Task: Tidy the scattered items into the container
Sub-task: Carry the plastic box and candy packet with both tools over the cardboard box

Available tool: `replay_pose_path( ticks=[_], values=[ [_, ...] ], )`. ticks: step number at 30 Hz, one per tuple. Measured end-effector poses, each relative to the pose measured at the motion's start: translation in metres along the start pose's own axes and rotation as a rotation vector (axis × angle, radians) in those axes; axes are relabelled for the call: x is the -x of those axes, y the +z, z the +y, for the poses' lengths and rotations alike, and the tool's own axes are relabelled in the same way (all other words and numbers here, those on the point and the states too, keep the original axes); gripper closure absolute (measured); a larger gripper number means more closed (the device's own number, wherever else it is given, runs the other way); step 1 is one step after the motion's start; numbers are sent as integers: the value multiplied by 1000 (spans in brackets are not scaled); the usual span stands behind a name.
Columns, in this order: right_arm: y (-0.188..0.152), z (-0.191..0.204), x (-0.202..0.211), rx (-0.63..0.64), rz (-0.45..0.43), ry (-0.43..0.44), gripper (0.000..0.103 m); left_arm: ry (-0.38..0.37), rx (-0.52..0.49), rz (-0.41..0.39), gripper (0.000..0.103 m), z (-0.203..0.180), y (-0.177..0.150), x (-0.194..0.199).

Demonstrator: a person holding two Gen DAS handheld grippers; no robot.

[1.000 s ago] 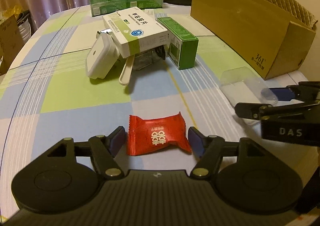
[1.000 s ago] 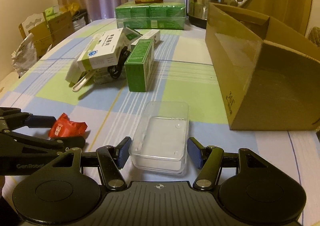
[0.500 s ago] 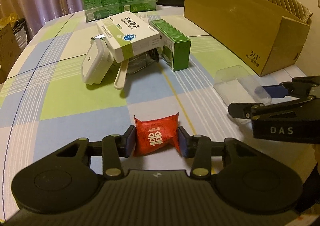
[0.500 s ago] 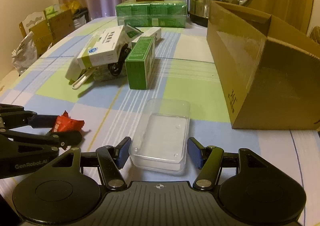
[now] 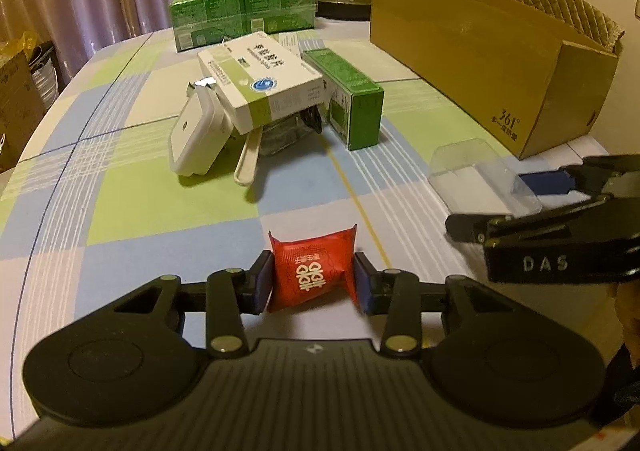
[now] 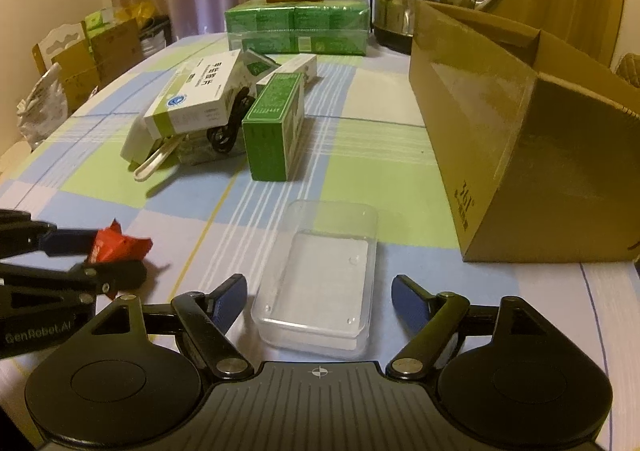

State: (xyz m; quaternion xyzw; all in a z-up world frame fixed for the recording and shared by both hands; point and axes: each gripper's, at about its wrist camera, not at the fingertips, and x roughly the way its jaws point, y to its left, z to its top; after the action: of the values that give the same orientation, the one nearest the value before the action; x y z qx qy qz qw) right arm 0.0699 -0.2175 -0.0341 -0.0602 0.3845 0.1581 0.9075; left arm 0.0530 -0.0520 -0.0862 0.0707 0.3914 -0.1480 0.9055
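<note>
Red foil crinkles between the jaws of the left gripper [image 5: 314,283], which pinch a wrapped candy [image 5: 313,276] by its sides, apparently just clear of the checked cloth of the bench [image 5: 132,211]. That side-on pinch looks chosen to keep the flat packet from slipping. The right gripper [image 6: 319,301] hovers low with its jaws wide, straddling but not touching a clear plastic tray [image 6: 320,279] that lies flat just in front of it, seemingly lined up for a grasp across its short width. Both tools point forward, nearly level with the bench and close together. Beyond them a white medicine box [image 5: 260,81] leans on a white plug adapter [image 5: 198,139] beside a green carton [image 5: 348,99] and a pale spoon [image 5: 249,161]. At far right stands the open cardboard box [image 5: 492,63], probably the container, with neither item in it yet.
</note>
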Motion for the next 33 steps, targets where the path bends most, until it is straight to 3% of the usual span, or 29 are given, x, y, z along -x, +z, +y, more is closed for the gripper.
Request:
replay_pose_path(
  ticks=[4, 7, 33],
  values=[
    [2, 2, -5, 4, 2, -12, 27, -1, 2, -3, 67, 0, 1, 0],
    [3, 2, -8, 0, 11, -12, 49, -4, 5, -3, 67, 0, 1, 0],
    [18, -11, 75, -39, -129, -8, 50, -17, -27, -99, 67, -25, 32, 52]
  ],
)
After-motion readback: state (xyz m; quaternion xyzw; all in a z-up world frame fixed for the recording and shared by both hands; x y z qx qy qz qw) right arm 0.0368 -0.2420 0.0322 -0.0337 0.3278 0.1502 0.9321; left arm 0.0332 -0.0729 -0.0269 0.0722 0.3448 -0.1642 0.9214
